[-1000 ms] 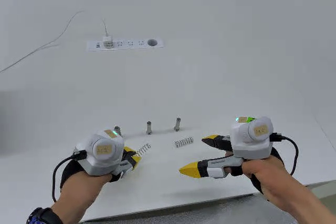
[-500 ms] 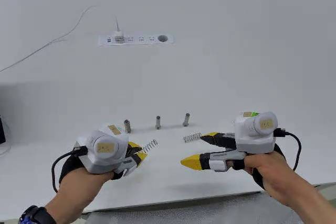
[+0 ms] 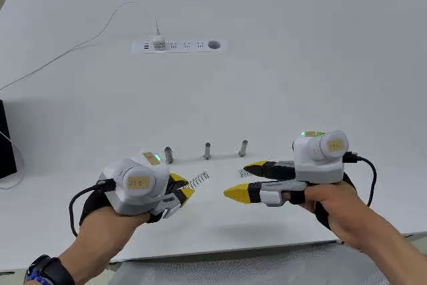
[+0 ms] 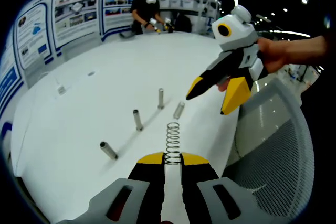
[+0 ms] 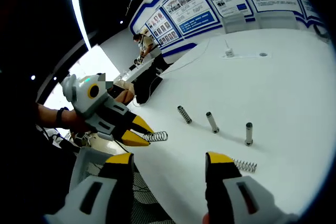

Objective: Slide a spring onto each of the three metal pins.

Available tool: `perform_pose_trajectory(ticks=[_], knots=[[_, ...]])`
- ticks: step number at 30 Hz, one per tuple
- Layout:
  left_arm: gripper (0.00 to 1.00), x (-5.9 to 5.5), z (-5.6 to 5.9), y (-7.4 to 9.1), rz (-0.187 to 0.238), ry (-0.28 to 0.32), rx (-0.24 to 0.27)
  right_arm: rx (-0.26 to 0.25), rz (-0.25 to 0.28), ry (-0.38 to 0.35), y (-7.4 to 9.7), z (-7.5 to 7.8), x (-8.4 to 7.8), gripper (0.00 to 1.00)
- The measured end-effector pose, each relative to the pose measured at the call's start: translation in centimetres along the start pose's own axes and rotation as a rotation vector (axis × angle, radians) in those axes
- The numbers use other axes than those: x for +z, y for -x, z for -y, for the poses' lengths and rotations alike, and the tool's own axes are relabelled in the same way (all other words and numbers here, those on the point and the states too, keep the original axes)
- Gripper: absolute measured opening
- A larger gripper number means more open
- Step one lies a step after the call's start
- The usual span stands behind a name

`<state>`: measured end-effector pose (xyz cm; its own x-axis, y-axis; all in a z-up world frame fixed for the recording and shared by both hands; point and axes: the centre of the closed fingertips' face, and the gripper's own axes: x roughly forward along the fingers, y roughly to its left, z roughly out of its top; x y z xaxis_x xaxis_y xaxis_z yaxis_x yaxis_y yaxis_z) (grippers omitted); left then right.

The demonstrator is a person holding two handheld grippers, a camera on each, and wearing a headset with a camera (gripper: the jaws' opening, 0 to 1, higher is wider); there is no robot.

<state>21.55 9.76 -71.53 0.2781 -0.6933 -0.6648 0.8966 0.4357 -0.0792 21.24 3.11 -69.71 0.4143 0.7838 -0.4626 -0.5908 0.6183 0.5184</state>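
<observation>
At the near edge of the white surface (image 3: 300,85), a held spring (image 3: 199,179) is being gripped by one end between the clenched left tongs (image 3: 179,193), with its free end being pointed away from the person toward the row of pins. From the left gripper view, the held spring (image 4: 171,140) is being seen running straight ahead from the two yellow tips, which are being pressed together on its nearest coils.

Just to the right, the right tongs (image 3: 241,179) are being held released in a hand (image 3: 333,201), the jaws being kept well apart and aimed toward the left tongs. A loose spring (image 5: 244,166) is being left lying flat on the surface just beside the tip of one right jaw; whether they are touching cannot be told.

Beyond both tongs, three pins are being shown standing upright in a row. The left pin (image 3: 169,151) is being ringed by a seated spring (image 5: 184,114), while the middle pin (image 3: 207,151) and the right pin (image 3: 243,148) are being left bare.

Farther back, a power strip (image 3: 180,46) is being shown lying flat with a white plug in it, and a cable (image 3: 80,45) is being trailed off to the left. At the far end, in the left gripper view, a person (image 4: 144,6) is being seen standing.
</observation>
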Motion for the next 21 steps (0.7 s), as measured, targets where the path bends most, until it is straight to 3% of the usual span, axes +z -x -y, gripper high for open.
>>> perform_pose_trajectory(ticks=[21], knots=[[0.10,3.9,1.9,0.3,0.053,-0.080,-0.043,0.117,0.038,-0.101,-1.3,-1.9,2.2,0.39]])
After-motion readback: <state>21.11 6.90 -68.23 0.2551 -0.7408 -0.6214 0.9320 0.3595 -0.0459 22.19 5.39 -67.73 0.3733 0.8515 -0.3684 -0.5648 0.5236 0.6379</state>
